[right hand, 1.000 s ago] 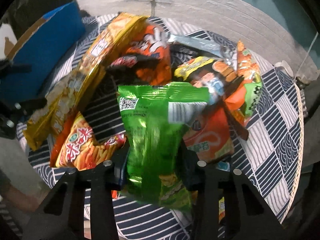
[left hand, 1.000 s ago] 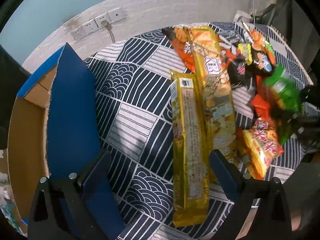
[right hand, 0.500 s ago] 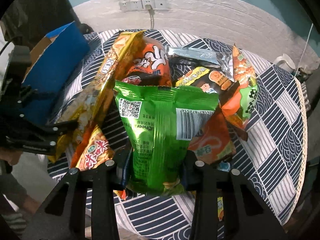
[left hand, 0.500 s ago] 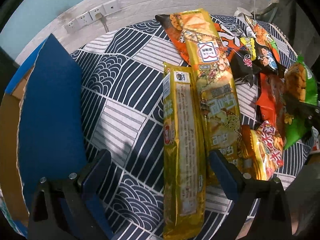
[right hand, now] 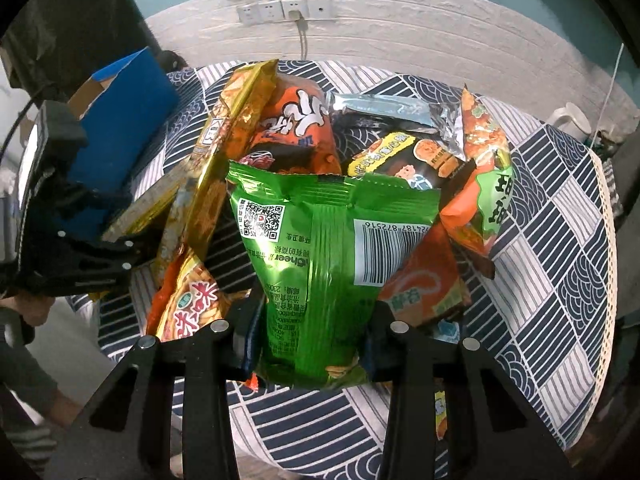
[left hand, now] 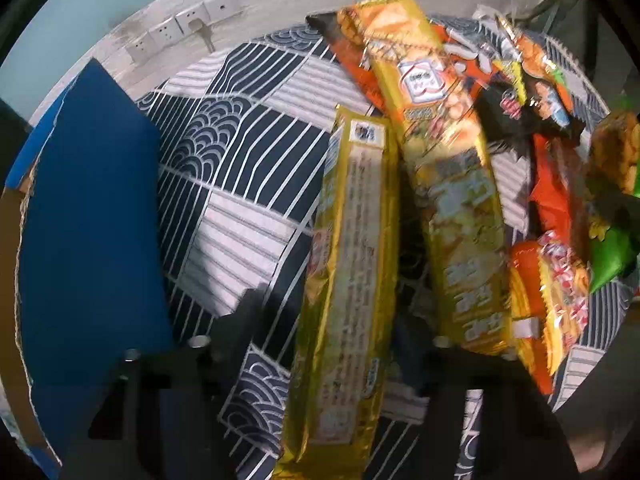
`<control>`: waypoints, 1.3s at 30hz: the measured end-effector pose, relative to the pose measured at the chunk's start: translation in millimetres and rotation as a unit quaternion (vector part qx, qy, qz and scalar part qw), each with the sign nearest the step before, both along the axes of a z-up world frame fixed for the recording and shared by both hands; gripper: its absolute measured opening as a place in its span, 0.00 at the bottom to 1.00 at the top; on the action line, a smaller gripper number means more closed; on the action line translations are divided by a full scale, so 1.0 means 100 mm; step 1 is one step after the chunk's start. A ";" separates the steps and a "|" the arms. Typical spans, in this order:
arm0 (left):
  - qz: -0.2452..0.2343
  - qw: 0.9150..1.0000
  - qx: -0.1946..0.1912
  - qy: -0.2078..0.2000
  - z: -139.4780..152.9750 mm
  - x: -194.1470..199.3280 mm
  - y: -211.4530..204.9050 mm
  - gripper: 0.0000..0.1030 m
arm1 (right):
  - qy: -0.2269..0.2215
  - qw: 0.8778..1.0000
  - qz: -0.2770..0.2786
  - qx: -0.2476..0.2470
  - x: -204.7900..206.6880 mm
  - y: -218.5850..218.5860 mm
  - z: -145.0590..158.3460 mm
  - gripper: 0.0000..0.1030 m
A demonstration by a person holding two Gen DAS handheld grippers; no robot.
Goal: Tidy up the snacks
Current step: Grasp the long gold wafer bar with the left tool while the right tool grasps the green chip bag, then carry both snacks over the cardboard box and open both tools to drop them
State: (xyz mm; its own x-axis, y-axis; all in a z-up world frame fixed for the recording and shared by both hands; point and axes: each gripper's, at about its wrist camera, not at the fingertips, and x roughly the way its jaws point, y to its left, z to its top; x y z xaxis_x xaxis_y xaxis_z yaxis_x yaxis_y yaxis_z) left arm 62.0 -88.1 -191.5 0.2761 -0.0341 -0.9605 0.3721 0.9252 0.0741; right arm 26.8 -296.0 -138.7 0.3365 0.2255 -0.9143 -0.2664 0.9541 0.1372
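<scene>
Right tongs point(right hand: 310, 334) pinch the green bag point(right hand: 320, 264) low, clear of the pile; left tongs point(left hand: 332, 344) straddle the yellow pack point(left hand: 352, 280), can't tell if gripping.

My left wrist camera looks down along its hand-held gripper point(left hand: 332, 336), close over the tabletop point(left hand: 240, 184), toward the wall sockets point(left hand: 188, 28). My right one faces those sockets point(right hand: 286, 10) from farther back. Both share the snack pile point(right hand: 320, 140) and blue box point(right hand: 124, 120).
</scene>
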 end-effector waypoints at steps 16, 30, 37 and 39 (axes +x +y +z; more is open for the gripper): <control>0.027 0.997 -0.008 -0.074 0.49 -0.05 0.06 0.32 | -0.027 1.000 0.005 -0.002 -0.01 0.07 0.23 0.36; 0.036 0.991 -0.037 -0.127 0.97 -0.39 0.19 0.30 | -0.056 0.998 0.013 -0.005 -0.02 0.26 0.51 0.36; 0.042 0.985 -0.046 -0.160 1.27 -0.45 0.31 0.30 | -0.077 0.997 0.024 0.002 0.01 0.47 0.76 0.36; 0.045 0.983 -0.047 -0.170 1.37 -0.46 0.37 0.31 | -0.083 0.996 0.029 0.005 0.03 0.54 0.83 0.36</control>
State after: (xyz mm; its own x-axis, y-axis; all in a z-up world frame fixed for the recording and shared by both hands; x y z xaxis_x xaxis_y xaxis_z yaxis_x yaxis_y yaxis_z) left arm 15.6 -51.6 -54.9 0.5870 -0.0797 -0.8056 0.2575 0.9618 0.0925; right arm 30.0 -241.5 -55.4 0.4694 0.2580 -0.8445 -0.3402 0.9354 0.0966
